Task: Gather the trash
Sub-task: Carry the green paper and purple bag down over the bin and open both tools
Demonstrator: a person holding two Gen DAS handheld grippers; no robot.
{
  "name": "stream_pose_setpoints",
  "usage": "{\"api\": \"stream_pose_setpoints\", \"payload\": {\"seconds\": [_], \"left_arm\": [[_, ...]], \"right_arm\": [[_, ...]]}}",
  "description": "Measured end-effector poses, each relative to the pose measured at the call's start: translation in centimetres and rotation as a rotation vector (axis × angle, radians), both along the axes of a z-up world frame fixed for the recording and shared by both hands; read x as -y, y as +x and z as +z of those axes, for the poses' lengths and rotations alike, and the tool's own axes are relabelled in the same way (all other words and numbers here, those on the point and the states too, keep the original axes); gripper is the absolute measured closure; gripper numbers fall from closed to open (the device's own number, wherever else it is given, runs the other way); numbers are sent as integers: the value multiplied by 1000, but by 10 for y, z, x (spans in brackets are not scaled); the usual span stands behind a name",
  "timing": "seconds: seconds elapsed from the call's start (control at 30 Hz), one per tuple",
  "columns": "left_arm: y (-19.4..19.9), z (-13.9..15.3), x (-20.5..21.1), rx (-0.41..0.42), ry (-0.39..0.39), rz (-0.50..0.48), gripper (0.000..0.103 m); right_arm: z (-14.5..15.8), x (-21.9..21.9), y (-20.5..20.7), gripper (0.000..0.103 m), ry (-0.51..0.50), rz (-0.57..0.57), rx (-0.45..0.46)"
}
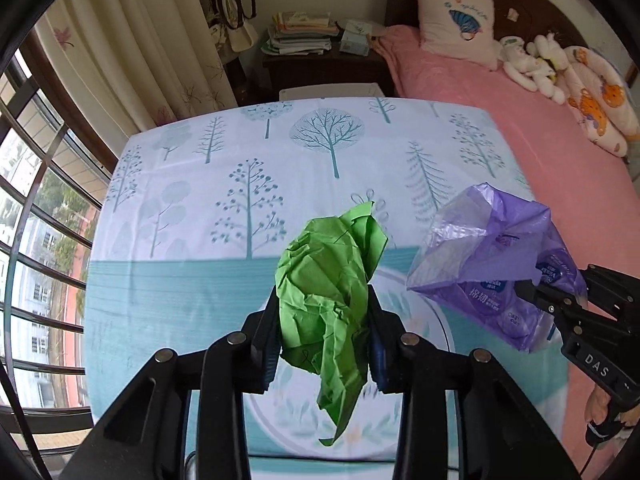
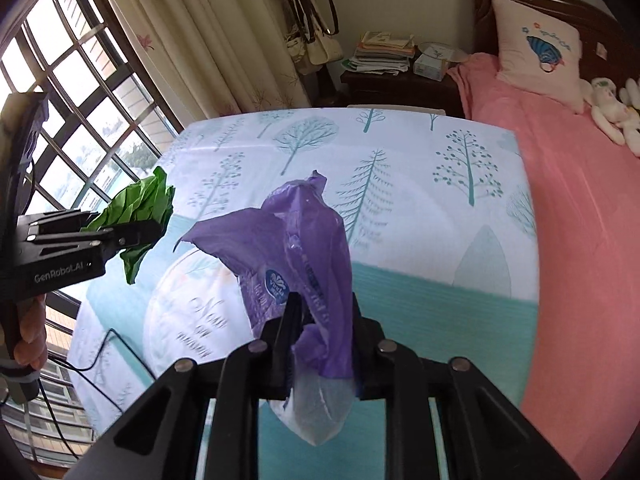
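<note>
My left gripper (image 1: 324, 308) is shut on a crumpled green paper (image 1: 328, 280) and holds it above the table with the tree-print cloth (image 1: 224, 184). The green paper also shows at the left of the right wrist view (image 2: 140, 212). My right gripper (image 2: 320, 320) is shut on a purple plastic tissue wrapper (image 2: 304, 240), held above the table. The wrapper also shows at the right of the left wrist view (image 1: 492, 256), pinched by the right gripper's fingers (image 1: 536, 292). The two grippers hang side by side, apart.
A bed with a pink sheet (image 1: 540, 128) lies to the right, with a pillow (image 1: 456, 16) and plush toys (image 1: 532, 60). A dark nightstand (image 1: 324, 64) with stacked books stands behind the table. A barred window (image 2: 80, 88) and curtain (image 1: 132, 40) are at the left. A black cable (image 2: 116, 352) lies on the cloth.
</note>
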State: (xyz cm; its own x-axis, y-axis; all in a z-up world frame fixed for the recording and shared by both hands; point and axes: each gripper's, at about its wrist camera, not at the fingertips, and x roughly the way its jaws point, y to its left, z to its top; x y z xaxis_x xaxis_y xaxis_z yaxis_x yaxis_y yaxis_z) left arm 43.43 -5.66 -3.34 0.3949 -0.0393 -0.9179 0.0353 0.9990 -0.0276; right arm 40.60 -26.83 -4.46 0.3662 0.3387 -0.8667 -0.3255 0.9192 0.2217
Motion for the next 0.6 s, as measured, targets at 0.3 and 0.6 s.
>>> {"api": "stream_pose_setpoints", "payload": {"seconds": [0.3, 0.6], "left_arm": [[-134, 52, -53, 58, -98, -71, 69], [-254, 67, -116, 114, -102, -161, 69]], "right_arm": [[51, -47, -127, 83, 24, -144, 39], [62, -109, -255, 83, 20, -269, 29]]}}
